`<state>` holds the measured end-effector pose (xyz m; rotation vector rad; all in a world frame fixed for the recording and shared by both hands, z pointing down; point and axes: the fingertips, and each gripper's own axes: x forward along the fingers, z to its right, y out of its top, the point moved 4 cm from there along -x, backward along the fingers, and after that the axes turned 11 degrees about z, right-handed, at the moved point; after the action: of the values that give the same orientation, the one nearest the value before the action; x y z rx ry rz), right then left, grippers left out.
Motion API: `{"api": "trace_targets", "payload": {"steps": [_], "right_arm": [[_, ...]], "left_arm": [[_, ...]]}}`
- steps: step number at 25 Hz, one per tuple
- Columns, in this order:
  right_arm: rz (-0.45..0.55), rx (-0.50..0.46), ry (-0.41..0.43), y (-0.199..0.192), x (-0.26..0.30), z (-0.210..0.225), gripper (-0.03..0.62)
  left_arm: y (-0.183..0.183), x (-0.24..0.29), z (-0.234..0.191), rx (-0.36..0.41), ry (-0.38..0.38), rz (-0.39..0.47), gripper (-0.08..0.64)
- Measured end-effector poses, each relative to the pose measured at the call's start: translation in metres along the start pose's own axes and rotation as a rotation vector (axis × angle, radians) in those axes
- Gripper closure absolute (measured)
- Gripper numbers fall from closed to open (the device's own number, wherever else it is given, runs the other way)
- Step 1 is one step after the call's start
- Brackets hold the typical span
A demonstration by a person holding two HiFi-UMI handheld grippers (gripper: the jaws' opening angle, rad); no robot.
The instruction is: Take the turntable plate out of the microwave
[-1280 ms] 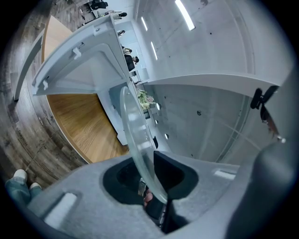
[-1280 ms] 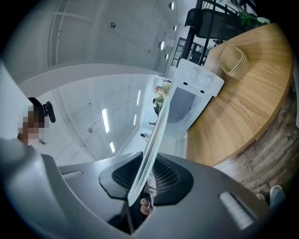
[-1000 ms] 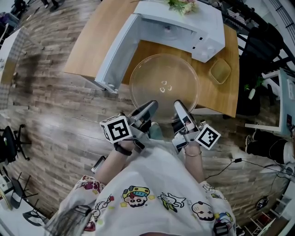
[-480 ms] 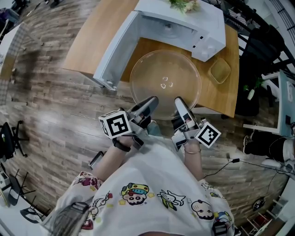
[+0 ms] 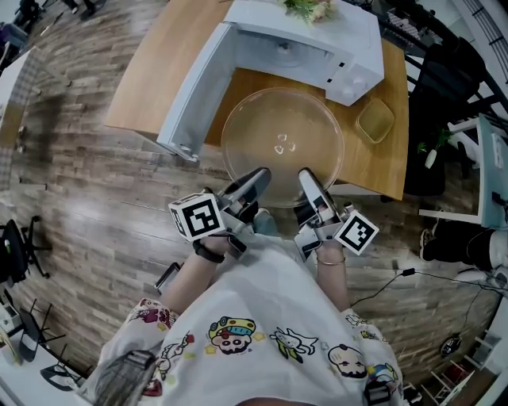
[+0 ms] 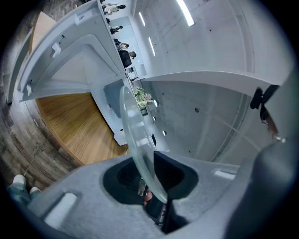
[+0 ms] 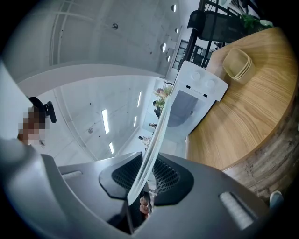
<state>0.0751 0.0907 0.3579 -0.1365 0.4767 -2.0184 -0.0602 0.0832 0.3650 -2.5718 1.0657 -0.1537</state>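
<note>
Round clear glass turntable plate [image 5: 282, 143] mid-frame, outside open white microwave [image 5: 357, 55]; left claw [image 5: 255, 181], right claw [image 5: 306, 181] each clamped on its lower rim.

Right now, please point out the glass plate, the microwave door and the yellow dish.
glass plate [image 5: 282, 144], head view, its centre
microwave door [image 5: 197, 89], head view, inner face
yellow dish [image 5: 376, 120], head view, its middle

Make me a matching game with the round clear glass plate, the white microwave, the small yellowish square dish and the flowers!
1 round clear glass plate
2 white microwave
3 small yellowish square dish
4 flowers

a sitting on top of the microwave
b door swung open
c sitting alone on the wooden table
d pinched by left gripper and right gripper

Pairs: 1-d, 2-b, 3-c, 4-a
</note>
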Motion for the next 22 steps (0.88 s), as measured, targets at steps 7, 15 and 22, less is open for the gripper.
{"api": "trace_targets", "payload": {"steps": [7,15,22], "right_arm": [[-0.007,-0.002,0.001,-0.0001,0.0014,0.0018,0.512],[-0.007,0.0,0.003,0.0007,0.0013,0.0025,0.514],[-0.01,-0.005,0.007,0.0012,0.0023,0.0017,0.512]], "left_arm": [[-0.0001,0.0003,-0.0037,0.0,0.003,0.001,0.495],[0.0001,0.0017,-0.0026,0.007,0.002,-0.003,0.495],[0.0016,0.0026,-0.0014,0.008,0.005,-0.001,0.495]]}}
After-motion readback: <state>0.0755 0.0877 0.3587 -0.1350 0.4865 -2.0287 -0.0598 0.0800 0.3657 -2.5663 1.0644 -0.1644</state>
